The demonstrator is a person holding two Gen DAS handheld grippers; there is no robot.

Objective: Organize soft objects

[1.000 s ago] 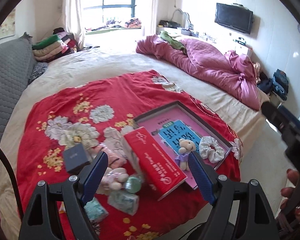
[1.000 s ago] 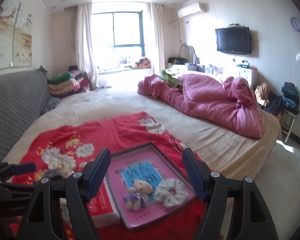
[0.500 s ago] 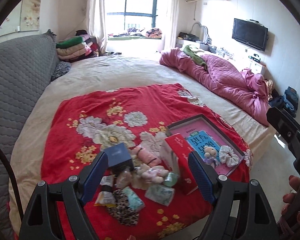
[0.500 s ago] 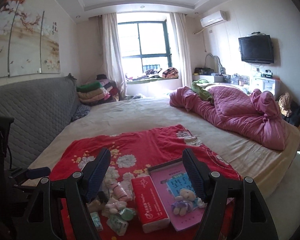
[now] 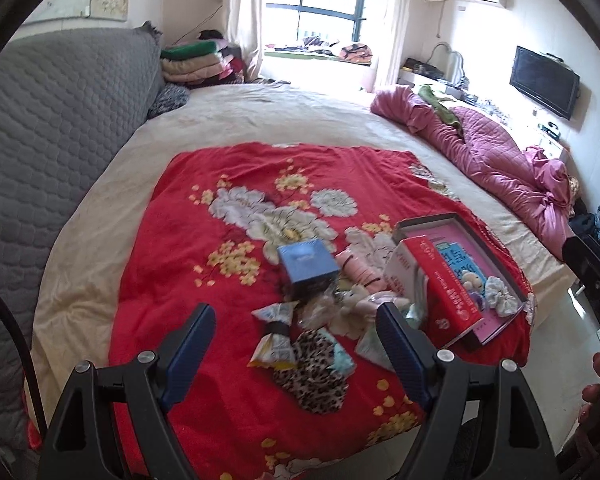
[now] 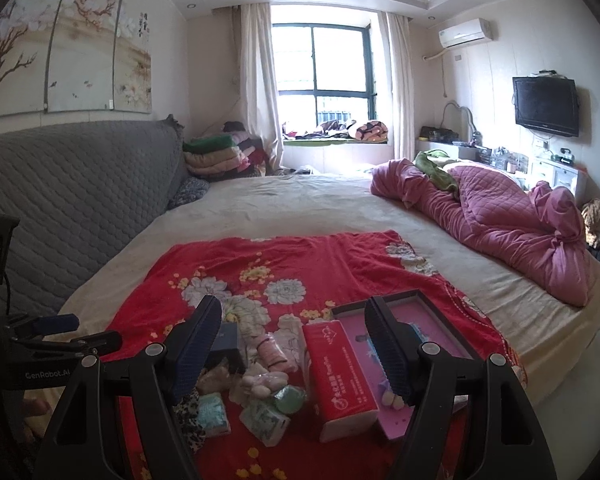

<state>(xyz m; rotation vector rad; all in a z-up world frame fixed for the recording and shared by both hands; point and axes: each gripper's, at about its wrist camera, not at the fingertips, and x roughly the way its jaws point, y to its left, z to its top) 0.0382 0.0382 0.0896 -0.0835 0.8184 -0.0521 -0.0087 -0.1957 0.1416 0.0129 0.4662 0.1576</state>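
Observation:
A pile of small soft things lies on the red flowered blanket (image 5: 204, 248): a leopard-print pouch (image 5: 312, 376), tissue packets (image 5: 274, 344), a pale plush toy (image 5: 354, 300) and a pink roll (image 5: 358, 270). Beside them are a blue box (image 5: 306, 260), a red tissue pack (image 5: 446, 284) and a shallow tray (image 5: 424, 222) with a pink liner holding a small bear (image 5: 470, 278) and a white scrunchie (image 5: 500, 296). My left gripper (image 5: 296, 350) hovers open above the pile, empty. My right gripper (image 6: 294, 344) is open and empty over the same pile (image 6: 268, 392) and red tissue pack (image 6: 340, 368).
The blanket lies on a wide beige bed (image 6: 300, 204). A grey quilted headboard (image 6: 72, 192) runs along the left, a crumpled magenta quilt (image 6: 512, 216) lies at the right. Folded blankets (image 6: 216, 156) are stacked by the window. The left gripper's body (image 6: 32, 344) shows at the right view's left edge.
Both views have swung left and pulled back from the tray. The pile now sits between the left fingers, and more of the blanket and headboard shows. Both jaws stayed equally wide.

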